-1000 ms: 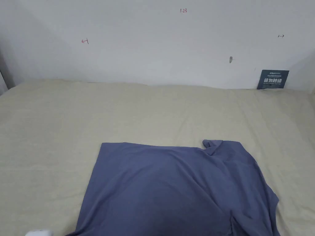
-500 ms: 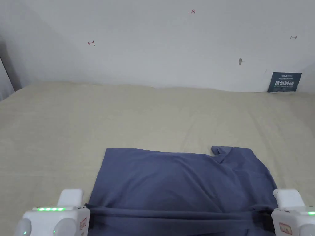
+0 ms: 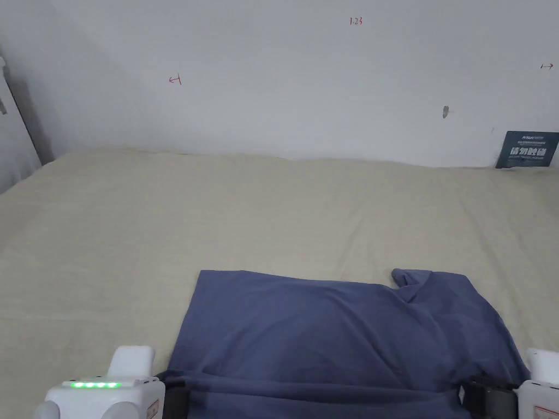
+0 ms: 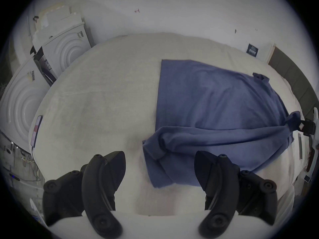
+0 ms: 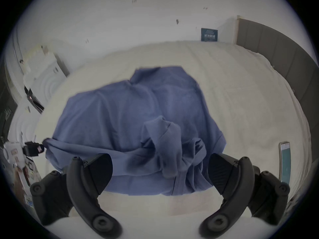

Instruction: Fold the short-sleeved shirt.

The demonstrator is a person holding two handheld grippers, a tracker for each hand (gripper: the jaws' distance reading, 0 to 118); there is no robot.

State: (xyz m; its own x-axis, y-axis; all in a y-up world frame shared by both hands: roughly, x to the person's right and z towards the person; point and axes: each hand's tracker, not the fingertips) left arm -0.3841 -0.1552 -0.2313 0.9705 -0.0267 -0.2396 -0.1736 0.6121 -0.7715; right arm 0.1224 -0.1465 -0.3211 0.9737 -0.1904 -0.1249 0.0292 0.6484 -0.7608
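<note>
Blue shirt (image 3: pixel 338 333) lies flat on the beige bed sheet (image 3: pixel 218 218), near edge bunched into a raised ridge strung between the two grippers. Left gripper (image 4: pixel 159 172) has jaws spread wide, nothing between them in its own view (hem just beside the right-hand jaw). Right gripper (image 5: pixel 160 172) jaws also wide, crumpled sleeve fabric sitting between them, not pinched.

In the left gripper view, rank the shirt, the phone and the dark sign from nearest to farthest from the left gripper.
1. shirt, just ahead of the left gripper, toward its right.
2. phone, off to the left.
3. sign, farthest back, upper right.
</note>
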